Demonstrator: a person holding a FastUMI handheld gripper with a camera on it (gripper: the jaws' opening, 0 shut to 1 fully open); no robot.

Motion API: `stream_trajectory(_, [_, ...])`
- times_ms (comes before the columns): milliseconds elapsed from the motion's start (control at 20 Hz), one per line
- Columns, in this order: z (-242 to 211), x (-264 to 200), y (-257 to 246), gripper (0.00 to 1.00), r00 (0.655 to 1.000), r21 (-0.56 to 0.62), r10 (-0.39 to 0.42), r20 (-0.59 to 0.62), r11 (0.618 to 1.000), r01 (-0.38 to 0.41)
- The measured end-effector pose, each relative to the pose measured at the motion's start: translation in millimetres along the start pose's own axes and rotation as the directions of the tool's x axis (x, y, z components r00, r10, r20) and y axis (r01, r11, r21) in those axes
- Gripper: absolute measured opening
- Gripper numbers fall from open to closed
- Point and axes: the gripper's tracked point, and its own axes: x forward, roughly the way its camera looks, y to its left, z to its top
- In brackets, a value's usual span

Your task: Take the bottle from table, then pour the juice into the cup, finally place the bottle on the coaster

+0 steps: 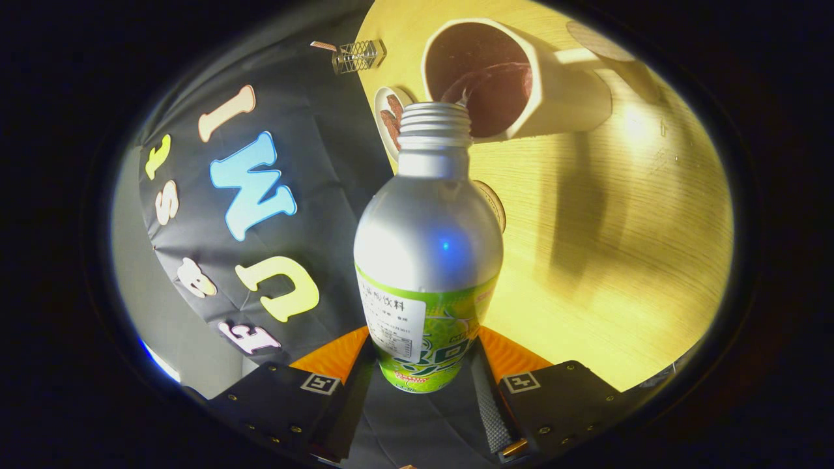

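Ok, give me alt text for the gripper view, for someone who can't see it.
The gripper jaws are shut on a tilted silver bottle with a green label, dark juice streaming from its open mouth into a white cup on the wooden table. Beside the cup is a small dish.

Gripper (427,371) tipped sideways, both fingers (487,384) pressed against the bottle's (427,260) lower body, gripping it

Bottle (428,260) mouth at cup (515,78) rim
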Motion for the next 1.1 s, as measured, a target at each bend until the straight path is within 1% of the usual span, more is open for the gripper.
stream_trajectory(500, [-3.8,2.6,7.5,0.76,1.0,0.067,0.029,0.006,0.997,-0.03])
stream_trajectory(1100, [-0.9,4.8,18.1,0.76,0.999,0.126,0.038,0.015,0.991,-0.04])
